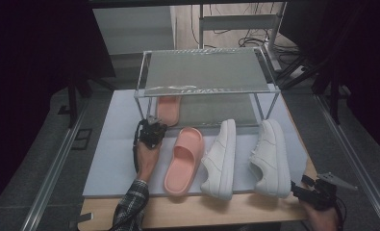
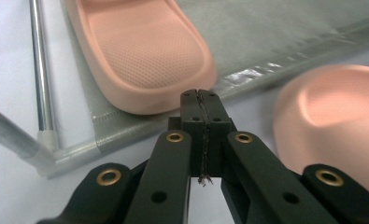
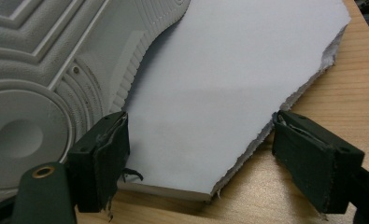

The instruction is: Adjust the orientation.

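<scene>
Wooden tabletop (image 1: 255, 211) runs along the near edge, with a pale foam mat (image 1: 113, 159) laid over most of it. At the near right corner the right gripper (image 1: 317, 191) rests with its jaws spread wide and nothing between them; in its own view the right-hand white sneaker's (image 3: 37, 93) sole lies just beside the left jaw. That sneaker (image 1: 272, 156) lies on its side on the mat, and a second white sneaker (image 1: 220, 161) lies to its left.

Left again is a pink slide (image 1: 183, 161), sole down, toe pointing away. Just to its left the left gripper (image 1: 150, 126) is held low with its jaws clenched together and holding nothing (the pads meet flat in the left gripper view (image 2: 202, 114)). Straight beyond its tips sits the other pink slide (image 2: 145, 56), on the bottom shelf of the wire-framed shoe rack (image 1: 137, 94), heel end toward the gripper and just beside the tips.

The work in hand looks like shelving the shoes in pairs. To do it well, I would open the left jaws, pinch the near slide by its strap or side wall, lift it clear of the rack's front lip, and set it parallel to its partner without knocking that one askew.
</scene>
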The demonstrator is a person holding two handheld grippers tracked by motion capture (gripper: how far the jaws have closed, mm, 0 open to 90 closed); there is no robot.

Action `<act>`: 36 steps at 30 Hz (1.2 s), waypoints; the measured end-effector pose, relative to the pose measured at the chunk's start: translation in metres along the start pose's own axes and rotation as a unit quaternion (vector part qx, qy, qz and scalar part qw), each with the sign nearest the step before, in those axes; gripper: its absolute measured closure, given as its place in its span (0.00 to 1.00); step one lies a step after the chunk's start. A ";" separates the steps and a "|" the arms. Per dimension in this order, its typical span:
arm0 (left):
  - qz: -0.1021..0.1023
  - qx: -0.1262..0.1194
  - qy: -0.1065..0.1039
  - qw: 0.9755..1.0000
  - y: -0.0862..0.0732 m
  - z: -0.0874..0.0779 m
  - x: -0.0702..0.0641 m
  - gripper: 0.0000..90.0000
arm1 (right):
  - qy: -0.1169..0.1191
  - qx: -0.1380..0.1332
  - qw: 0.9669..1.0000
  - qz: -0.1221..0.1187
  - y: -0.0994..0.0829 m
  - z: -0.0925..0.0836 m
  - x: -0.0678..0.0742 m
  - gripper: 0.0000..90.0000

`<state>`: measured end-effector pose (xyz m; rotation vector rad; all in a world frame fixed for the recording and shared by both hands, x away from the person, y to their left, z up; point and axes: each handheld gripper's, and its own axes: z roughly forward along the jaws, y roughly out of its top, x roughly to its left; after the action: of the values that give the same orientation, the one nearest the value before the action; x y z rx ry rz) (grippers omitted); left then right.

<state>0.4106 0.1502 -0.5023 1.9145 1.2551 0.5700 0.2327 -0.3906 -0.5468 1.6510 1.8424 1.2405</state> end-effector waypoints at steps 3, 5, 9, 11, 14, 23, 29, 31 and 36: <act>0.005 -0.006 -0.012 1.000 -0.004 -0.009 -0.002 1.00 | 0.000 -0.001 1.000 0.000 0.000 0.000 0.000 0.21; 0.007 -0.009 -0.016 1.000 -0.006 -0.014 -0.003 1.00 | 0.000 0.000 1.000 0.000 0.000 0.000 0.000 0.21; 0.006 -0.013 -0.020 1.000 -0.009 -0.021 -0.002 1.00 | 0.000 0.000 1.000 0.000 0.000 0.000 0.000 0.21; 0.005 -0.013 -0.022 1.000 -0.011 -0.024 -0.001 1.00 | 0.000 0.000 1.000 0.000 0.000 0.000 0.000 0.21; 0.003 -0.014 -0.028 1.000 -0.015 -0.030 0.001 1.00 | 0.000 0.000 1.000 0.000 0.000 0.000 0.000 0.21; 0.006 -0.017 -0.045 0.999 -0.021 -0.045 -0.002 0.99 | -0.001 -0.001 1.000 0.000 0.000 0.000 0.000 0.21; 0.018 -0.016 -0.067 0.997 -0.026 -0.061 -0.011 1.00 | 0.000 0.000 1.000 -0.001 0.000 0.000 0.000 0.21; 0.024 -0.016 -0.072 0.997 -0.028 -0.066 -0.015 1.00 | -0.001 -0.001 1.000 0.000 0.000 0.000 0.000 0.21; 0.029 -0.018 -0.085 0.996 -0.032 -0.076 -0.020 1.00 | -0.001 -0.001 1.000 0.001 0.000 0.000 0.000 0.21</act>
<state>0.3301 0.1659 -0.4810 1.9303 1.0774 0.4466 0.2327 -0.3902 -0.5468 1.6518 1.8395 1.2411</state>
